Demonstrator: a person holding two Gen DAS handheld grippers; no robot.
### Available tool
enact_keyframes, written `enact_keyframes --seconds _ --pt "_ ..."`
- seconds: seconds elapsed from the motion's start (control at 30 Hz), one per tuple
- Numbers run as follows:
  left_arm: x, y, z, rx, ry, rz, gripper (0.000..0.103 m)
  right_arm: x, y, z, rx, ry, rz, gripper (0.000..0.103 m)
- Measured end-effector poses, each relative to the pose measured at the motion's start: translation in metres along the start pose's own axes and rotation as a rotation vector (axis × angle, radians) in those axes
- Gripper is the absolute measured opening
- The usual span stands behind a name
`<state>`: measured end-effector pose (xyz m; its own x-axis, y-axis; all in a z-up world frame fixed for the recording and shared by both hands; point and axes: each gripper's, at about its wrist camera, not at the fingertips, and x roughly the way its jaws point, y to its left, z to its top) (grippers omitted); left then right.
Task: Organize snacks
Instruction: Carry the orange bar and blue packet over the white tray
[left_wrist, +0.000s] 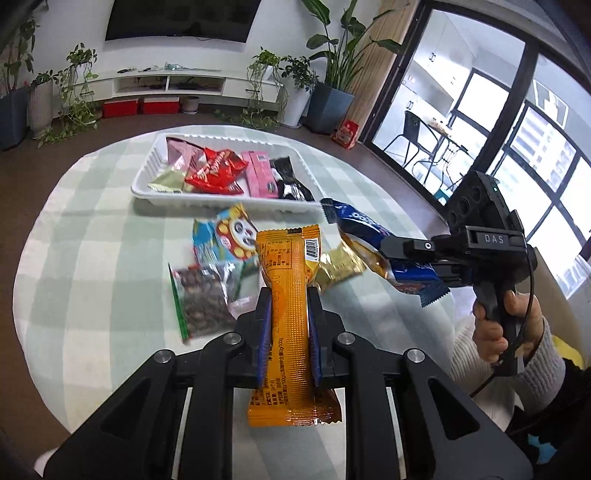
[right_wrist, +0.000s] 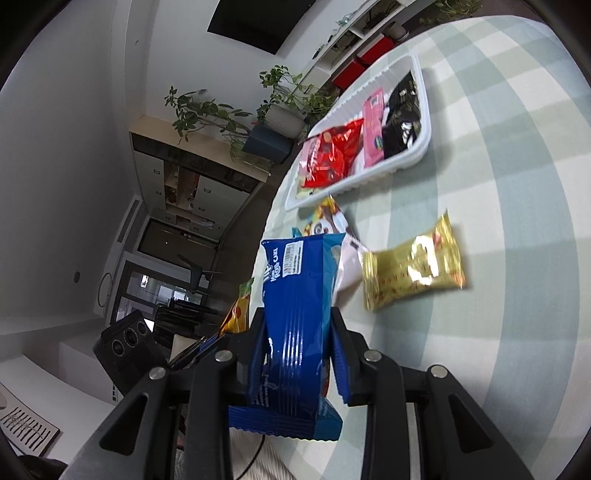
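My left gripper (left_wrist: 289, 295) is shut on an orange snack packet (left_wrist: 290, 295) and holds it above the round table. My right gripper (right_wrist: 297, 317) is shut on a blue snack packet (right_wrist: 295, 306), also seen in the left wrist view (left_wrist: 373, 236), held in the air right of the orange one. A white tray (left_wrist: 147, 173) at the back holds red, pink, black and pale green packets; it shows in the right wrist view too (right_wrist: 424, 144). Loose on the table lie a gold packet (left_wrist: 338, 266) (right_wrist: 413, 269), a panda-print packet (left_wrist: 225, 236) and a clear bag of dark nuts (left_wrist: 201, 302).
The table has a green-and-white checked cloth (left_wrist: 92, 240). Potted plants (left_wrist: 332, 74), a TV cabinet (left_wrist: 166, 81) and a glass door (left_wrist: 480, 110) stand beyond it. The person's hand (left_wrist: 506, 325) holds the right gripper's handle at the table's right edge.
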<state>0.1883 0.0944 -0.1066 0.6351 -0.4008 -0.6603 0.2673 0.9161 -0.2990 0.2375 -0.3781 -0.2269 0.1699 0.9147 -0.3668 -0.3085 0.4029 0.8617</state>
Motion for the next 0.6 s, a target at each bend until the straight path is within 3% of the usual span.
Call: enact_keyframes --seconds 0.6 --pt "0.063 0.069 0.118 -0.068 -0.031 0.019 0.015 0.03 -0.004 0.112 -0.007 -0.083 -0.018 0.034"
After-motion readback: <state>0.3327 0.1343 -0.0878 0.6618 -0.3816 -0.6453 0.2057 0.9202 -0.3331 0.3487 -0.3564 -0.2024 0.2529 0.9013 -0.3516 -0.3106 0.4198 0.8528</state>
